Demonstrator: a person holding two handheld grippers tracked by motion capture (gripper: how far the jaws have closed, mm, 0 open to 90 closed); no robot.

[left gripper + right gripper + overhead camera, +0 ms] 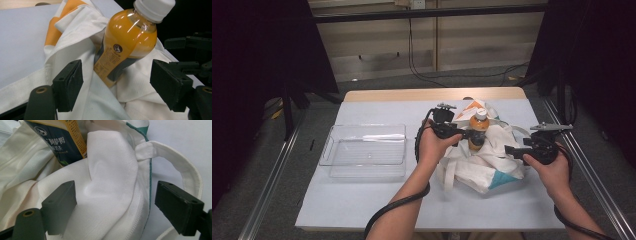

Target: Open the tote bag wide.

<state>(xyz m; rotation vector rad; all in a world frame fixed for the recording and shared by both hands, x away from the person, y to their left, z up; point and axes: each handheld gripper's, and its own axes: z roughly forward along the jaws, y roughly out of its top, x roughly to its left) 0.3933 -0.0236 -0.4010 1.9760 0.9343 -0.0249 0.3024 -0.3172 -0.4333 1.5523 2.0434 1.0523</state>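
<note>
An orange drink bottle [479, 124] with a white cap stands tilted in a crumpled white tote bag [484, 167] at the table's middle right. My left gripper [468, 135] sits just left of the bottle. In the left gripper view the bottle [127, 41] lies just beyond the open gripper [117, 86], resting on bag cloth [82, 52]. My right gripper [508, 150] points left at the bag's right side. In the right gripper view that open gripper [116, 205] straddles a fold of white cloth [112, 172], with the bottle's dark label [62, 140] behind and a bag strap [175, 165] to the right.
A clear plastic tray [332, 150] stands on the left half of the white table top [362, 200]. The bag has orange and teal patches. Metal rails run along both sides of the table. My right gripper's black body [190, 42] shows at the far right of the left gripper view.
</note>
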